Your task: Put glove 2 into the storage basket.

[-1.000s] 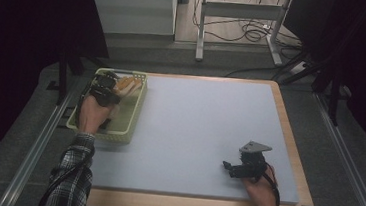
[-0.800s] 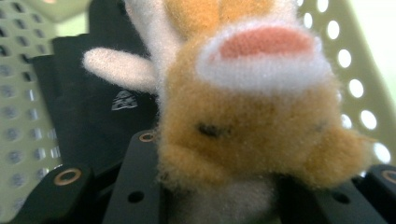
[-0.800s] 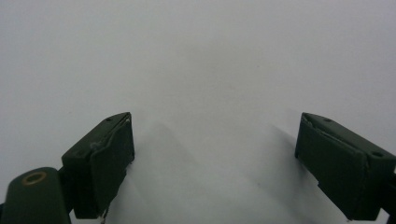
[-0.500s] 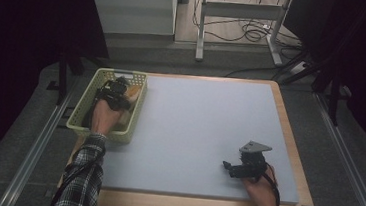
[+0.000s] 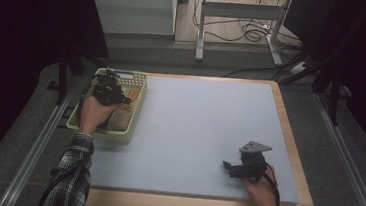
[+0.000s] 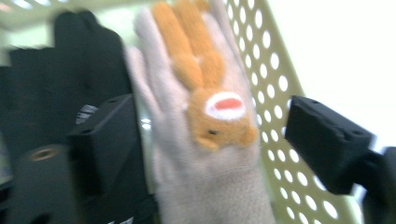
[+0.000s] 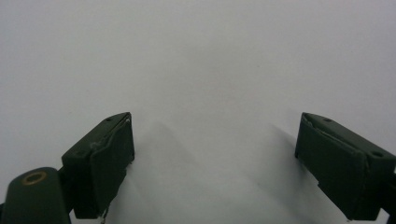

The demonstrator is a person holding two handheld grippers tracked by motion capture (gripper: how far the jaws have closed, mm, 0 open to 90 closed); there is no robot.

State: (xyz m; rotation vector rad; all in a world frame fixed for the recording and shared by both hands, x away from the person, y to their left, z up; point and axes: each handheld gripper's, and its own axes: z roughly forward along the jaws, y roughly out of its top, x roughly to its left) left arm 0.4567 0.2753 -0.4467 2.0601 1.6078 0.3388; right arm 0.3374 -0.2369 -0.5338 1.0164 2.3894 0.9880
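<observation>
Since the earlier frames, my left gripper has drawn back inside the basket, and its jaws have just been opening: they now stand apart on either side of the beige knit glove with its orange plush animal, not pressing it. Nearer me, my right gripper rests on the pale mat, jaws wide apart and empty.

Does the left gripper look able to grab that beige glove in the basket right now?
Probably yes. The left gripper has just been opening, its jaws standing either side of the glove in the basket, pads apparently off it, nothing between.
</observation>
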